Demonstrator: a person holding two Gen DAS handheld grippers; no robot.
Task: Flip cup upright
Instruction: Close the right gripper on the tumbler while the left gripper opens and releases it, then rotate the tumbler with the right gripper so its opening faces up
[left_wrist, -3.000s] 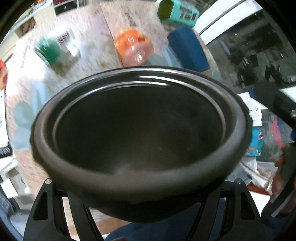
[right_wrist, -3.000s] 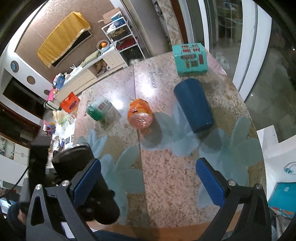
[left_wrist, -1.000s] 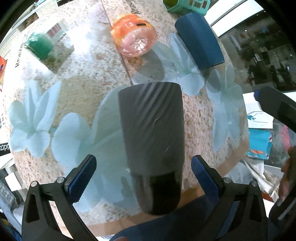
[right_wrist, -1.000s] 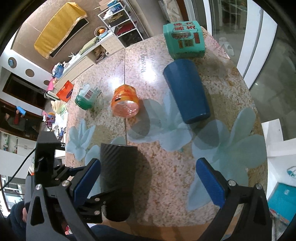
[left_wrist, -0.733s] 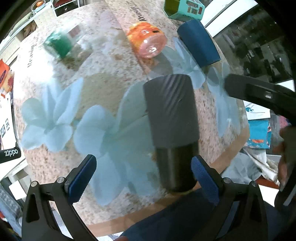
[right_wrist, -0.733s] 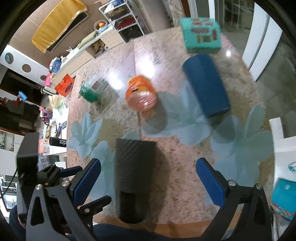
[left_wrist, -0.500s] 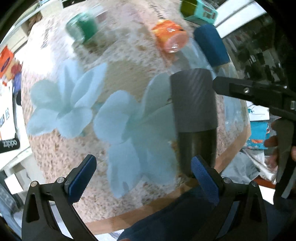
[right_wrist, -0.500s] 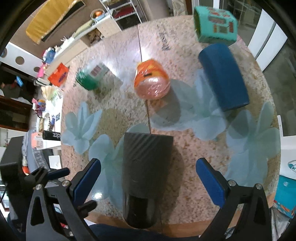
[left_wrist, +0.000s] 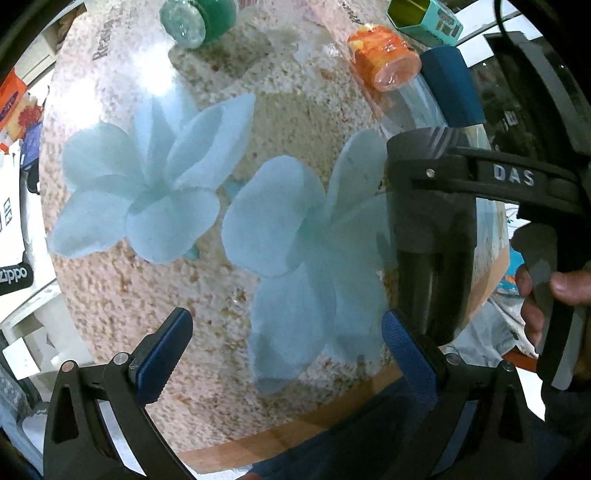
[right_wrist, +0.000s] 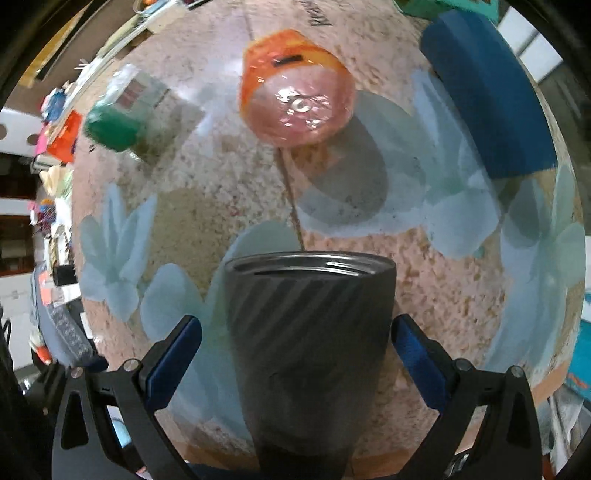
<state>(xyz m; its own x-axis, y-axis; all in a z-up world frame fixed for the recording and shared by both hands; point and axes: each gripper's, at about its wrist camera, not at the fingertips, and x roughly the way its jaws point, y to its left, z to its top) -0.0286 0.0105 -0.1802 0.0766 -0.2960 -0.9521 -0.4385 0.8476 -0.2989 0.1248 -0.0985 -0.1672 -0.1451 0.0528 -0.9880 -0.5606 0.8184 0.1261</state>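
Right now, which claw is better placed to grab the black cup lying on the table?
The right claw. The black cup lies between its open fingers, rim pointing away. The left claw is open over bare table, with the cup off to its right side.
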